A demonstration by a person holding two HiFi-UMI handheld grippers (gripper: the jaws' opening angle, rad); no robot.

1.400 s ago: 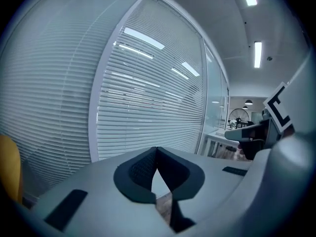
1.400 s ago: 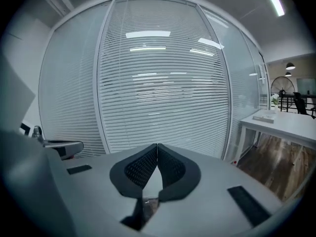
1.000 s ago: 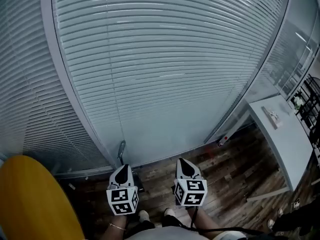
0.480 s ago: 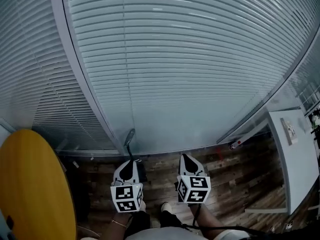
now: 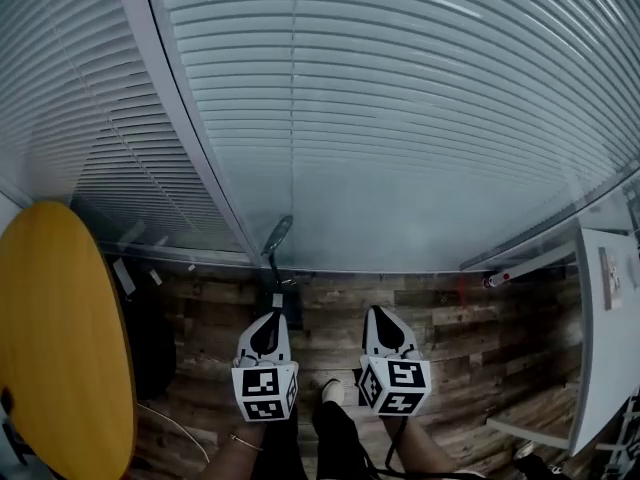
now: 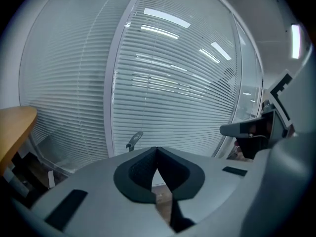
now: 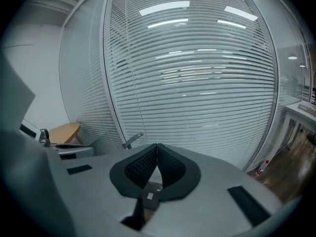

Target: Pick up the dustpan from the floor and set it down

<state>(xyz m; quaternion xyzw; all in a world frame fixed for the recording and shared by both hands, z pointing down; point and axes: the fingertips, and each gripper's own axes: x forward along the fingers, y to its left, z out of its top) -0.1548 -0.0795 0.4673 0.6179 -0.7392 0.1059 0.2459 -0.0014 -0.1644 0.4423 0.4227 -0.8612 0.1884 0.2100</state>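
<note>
Straight ahead of both sets of fingers it's walled off. A glass partition with white slatted blinds (image 5: 400, 118) runs the full width, and its white frame post (image 5: 190, 138) slants down ahead and left of the left gripper (image 5: 270, 316). Just in front of those left fingers, against the glass, stands the dark dustpan with a tall grey handle (image 5: 277, 236). Ahead of the right gripper (image 5: 376, 312) there's open brown plank floor (image 5: 440, 318) right up to the glass, plus a free strip between the two grippers. Well left of the fingers, a round yellow desk (image 5: 60, 338) blocks the way. Well right, a white desk (image 5: 600, 318). Behind the fingers, the person's shoe (image 5: 332, 392).
</note>
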